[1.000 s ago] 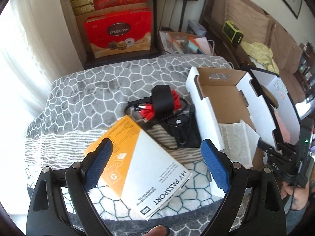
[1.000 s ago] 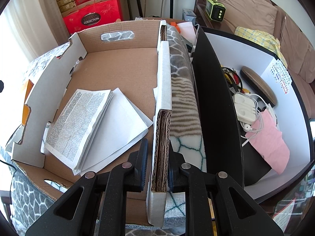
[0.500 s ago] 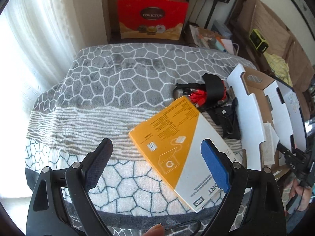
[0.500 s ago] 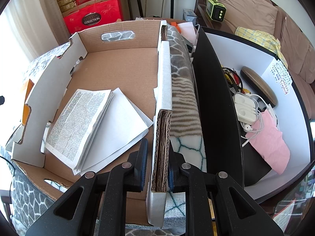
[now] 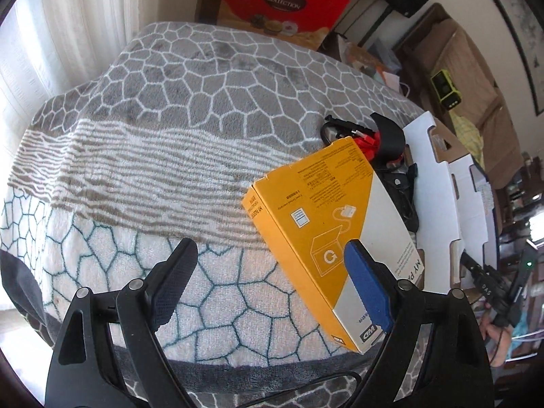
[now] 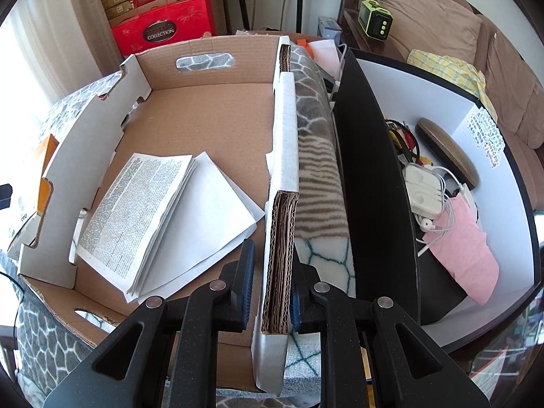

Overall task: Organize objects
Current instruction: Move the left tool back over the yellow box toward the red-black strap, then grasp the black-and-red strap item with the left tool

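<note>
L gripper (image 5: 268,284): jaws wide, nothing held, right pad over the orange box (image 5: 335,234), which lies near the blanket's (image 5: 176,108) front edge, beside the cardboard tray (image 6: 204,115). R gripper (image 6: 270,292): jaws narrow, closed on the tray's side wall. Risk: an off-centre grasp may skew the box off the front edge.

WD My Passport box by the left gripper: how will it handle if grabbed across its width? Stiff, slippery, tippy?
The My Passport box looks like rigid printed card with crisp edges, so probably stiff under a pinch. Its glossy faces may slide on the pads. It lies flat on the soft blanket, so tipping seems unlikely. The left gripper is open wide.
</note>
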The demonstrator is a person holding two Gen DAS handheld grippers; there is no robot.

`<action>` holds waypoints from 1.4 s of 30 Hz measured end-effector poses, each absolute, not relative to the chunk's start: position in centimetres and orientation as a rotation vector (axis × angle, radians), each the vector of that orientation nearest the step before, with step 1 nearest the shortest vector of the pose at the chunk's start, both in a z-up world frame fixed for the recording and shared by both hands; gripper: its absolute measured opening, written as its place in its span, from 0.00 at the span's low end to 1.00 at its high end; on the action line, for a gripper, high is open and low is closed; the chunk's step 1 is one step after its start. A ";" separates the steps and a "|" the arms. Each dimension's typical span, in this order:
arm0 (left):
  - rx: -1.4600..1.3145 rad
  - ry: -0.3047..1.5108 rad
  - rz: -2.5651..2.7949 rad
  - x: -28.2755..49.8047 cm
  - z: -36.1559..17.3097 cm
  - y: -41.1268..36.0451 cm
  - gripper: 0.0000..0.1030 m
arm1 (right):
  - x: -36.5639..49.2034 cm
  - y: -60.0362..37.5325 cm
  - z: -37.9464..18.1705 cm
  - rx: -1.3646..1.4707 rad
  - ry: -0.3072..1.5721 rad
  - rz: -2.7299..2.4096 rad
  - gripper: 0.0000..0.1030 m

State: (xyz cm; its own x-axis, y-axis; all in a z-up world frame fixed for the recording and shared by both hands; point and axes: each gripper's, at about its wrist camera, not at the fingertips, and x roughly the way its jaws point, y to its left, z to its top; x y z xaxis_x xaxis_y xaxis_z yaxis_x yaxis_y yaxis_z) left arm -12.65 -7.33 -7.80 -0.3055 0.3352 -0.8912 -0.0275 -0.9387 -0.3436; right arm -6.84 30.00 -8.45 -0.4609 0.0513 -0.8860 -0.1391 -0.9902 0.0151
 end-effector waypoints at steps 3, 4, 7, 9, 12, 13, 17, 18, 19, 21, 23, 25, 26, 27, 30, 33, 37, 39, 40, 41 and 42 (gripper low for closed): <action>-1.699 -0.429 2.302 -13.0 -8.1 -7.1 0.84 | -6.8 30.0 -8.4 -1.567 0.127 2.588 0.17; -1.702 -0.437 2.301 -13.1 -8.1 -7.1 0.84 | -6.8 30.0 -8.4 -1.568 0.125 2.587 0.17; -1.674 -0.427 2.365 -13.3 -7.4 -7.2 0.84 | -6.8 30.0 -8.4 -1.570 0.123 2.586 0.17; -1.641 -0.403 2.400 -13.5 -6.4 -7.1 0.84 | -6.8 30.0 -8.4 -1.570 0.123 2.586 0.17; -1.612 -0.357 2.407 -14.1 -5.0 -6.4 0.85 | -6.8 29.9 -8.5 -1.571 0.120 2.585 0.17; -1.607 -0.339 2.410 -14.3 -4.7 -6.1 0.85 | -6.8 29.9 -8.5 -1.571 0.120 2.585 0.17; -1.601 -0.266 2.416 -15.7 -3.9 -4.0 0.85 | -6.8 29.9 -8.5 -1.571 0.120 2.585 0.17; -1.603 -0.257 2.411 -16.0 -3.9 -3.4 0.85 | -6.8 29.9 -8.5 -1.571 0.120 2.585 0.17; -1.602 -0.252 2.404 -16.3 -3.9 -3.0 0.85 | -6.8 29.9 -8.5 -1.571 0.120 2.585 0.17; -1.599 -0.252 2.385 -17.1 -3.8 -1.7 0.85 | -6.8 29.9 -8.5 -1.572 0.120 2.585 0.17; -1.596 -0.241 2.375 -18.0 -3.8 -0.4 0.85 | -6.8 30.0 -8.5 -1.572 0.119 2.585 0.17; -1.605 -0.221 2.366 -19.0 -3.9 1.0 0.85 | -6.7 30.0 -8.5 -1.572 0.118 2.585 0.17; -1.610 -0.210 2.364 -19.6 -4.0 1.7 0.85 | -6.7 30.0 -8.5 -1.572 0.119 2.585 0.17; -1.615 -0.192 2.369 -20.2 -4.1 2.5 0.85 | -6.7 30.0 -8.5 -1.571 0.120 2.585 0.17; -1.613 -0.157 2.365 -21.5 -4.6 4.2 0.85 | -6.7 30.0 -8.5 -1.571 0.124 2.586 0.17; -1.623 -0.128 2.348 -22.4 -5.3 5.7 0.82 | -6.7 30.0 -8.5 -1.572 0.124 2.587 0.17; -1.655 -0.083 2.334 -23.3 -6.3 7.2 0.78 | -6.7 30.0 -8.5 -1.571 0.126 2.587 0.17; -1.653 -0.066 2.324 -23.6 -6.6 7.8 0.78 | -6.8 30.0 -8.5 -1.570 0.128 2.587 0.17; -1.657 -0.054 2.320 -23.7 -6.8 8.1 0.78 | -6.8 29.9 -8.5 -1.570 0.129 2.588 0.17; -1.660 -0.042 2.313 -23.8 -7.0 8.4 0.78 | -6.8 29.9 -8.5 -1.570 0.130 2.588 0.17; -1.661 -0.028 2.305 -23.9 -7.1 8.6 0.78 | -6.8 29.9 -8.5 -1.571 0.130 2.588 0.17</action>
State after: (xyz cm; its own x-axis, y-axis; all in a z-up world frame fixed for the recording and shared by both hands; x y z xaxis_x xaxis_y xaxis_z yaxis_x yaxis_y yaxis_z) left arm -23.91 8.62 -7.13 -0.2871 0.2510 -0.9244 -0.2284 -0.9552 -0.1884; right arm -6.77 29.94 -8.49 -0.4582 0.0507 -0.8874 -0.1392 -0.9901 0.0153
